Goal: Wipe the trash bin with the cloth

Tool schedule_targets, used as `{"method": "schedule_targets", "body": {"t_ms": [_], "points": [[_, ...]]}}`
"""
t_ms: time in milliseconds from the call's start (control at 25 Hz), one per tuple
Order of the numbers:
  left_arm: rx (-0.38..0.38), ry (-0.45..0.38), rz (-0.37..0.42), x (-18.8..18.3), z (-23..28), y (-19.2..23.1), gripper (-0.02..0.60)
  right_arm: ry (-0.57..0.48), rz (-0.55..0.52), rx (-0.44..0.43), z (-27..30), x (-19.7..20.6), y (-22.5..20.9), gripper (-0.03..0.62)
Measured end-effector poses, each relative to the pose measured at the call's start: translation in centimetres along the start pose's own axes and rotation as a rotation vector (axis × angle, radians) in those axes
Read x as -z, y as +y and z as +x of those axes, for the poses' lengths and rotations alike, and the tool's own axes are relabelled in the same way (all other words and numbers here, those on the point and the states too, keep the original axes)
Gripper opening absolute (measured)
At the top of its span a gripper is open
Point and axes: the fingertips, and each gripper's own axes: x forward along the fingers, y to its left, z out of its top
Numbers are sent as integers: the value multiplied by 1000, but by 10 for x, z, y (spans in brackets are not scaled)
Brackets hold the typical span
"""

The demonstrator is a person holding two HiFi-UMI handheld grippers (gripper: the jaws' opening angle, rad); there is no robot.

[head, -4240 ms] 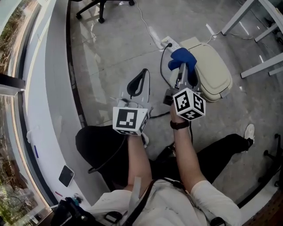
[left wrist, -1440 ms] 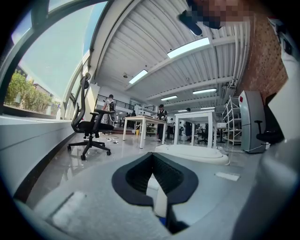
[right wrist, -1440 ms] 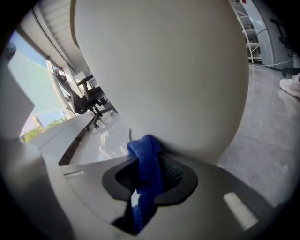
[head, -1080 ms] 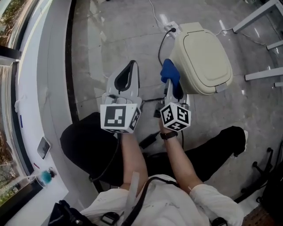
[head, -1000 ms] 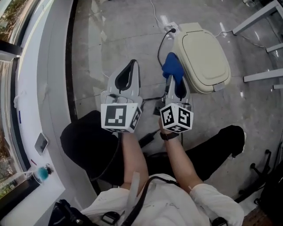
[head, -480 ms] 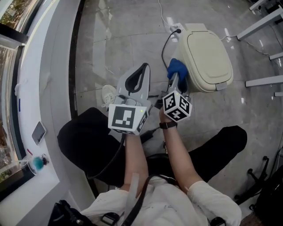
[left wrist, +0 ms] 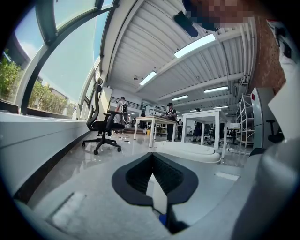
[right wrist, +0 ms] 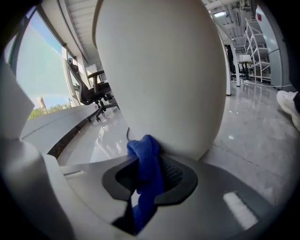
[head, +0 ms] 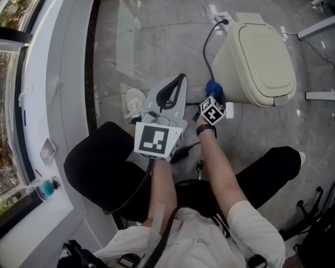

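The left claw (left wrist: 153, 153) is closed on nothing and hangs above the floor, beside a white shoe (head: 135, 99). The right claw (right wrist: 147, 154) is clamped on the blue cloth (right wrist: 146, 174), whose bunched end presses against the side wall of the cream trash bin (head: 261, 57). The bin stands upright with its lid down, its long axis running away from the person. A black cable (head: 208, 42) loops behind it.

I see a polished grey floor (head: 146, 47). On it stand the bin (head: 261, 57), a power strip (head: 221, 14) with its cable (head: 205, 49), and a white shoe (head: 135, 99).
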Motion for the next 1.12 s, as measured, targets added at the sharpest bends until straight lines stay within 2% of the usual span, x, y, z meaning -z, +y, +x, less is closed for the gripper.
{"method": "schedule_targets", "body": {"t_ms": [160,280,360,480,600,720,880,1040,1120], "points": [[-22,-16,7,-12,2,-1,-2,3,18,-52,-16,-4,0,69],[-52,-42,2,-25,-1,-1,-3,-56,13,-182,-64,-35,33,69],[-69,-71,0,-37,-5,-1,-3,-155,-16,-305,-113,-73,64,69],[-69,-109,3,-53,-12,-6,-3,-378,-16,-448,-190,-153,92,69],[-44,-135,-8,-61,-18,-14,-3,-561,71,-498,-246,-224,92,69],[-15,-152,-22,-62,-25,-22,-3,-625,154,-497,-263,-256,80,69],[25,-159,-19,-59,-28,-37,-3,-581,133,-418,-237,-240,60,69],[35,-147,-29,-51,-34,-46,-3,-499,-5,-370,-198,-184,51,66],[34,-145,-34,-48,-36,-46,-3,-423,-22,-322,-168,-149,39,67]]}}
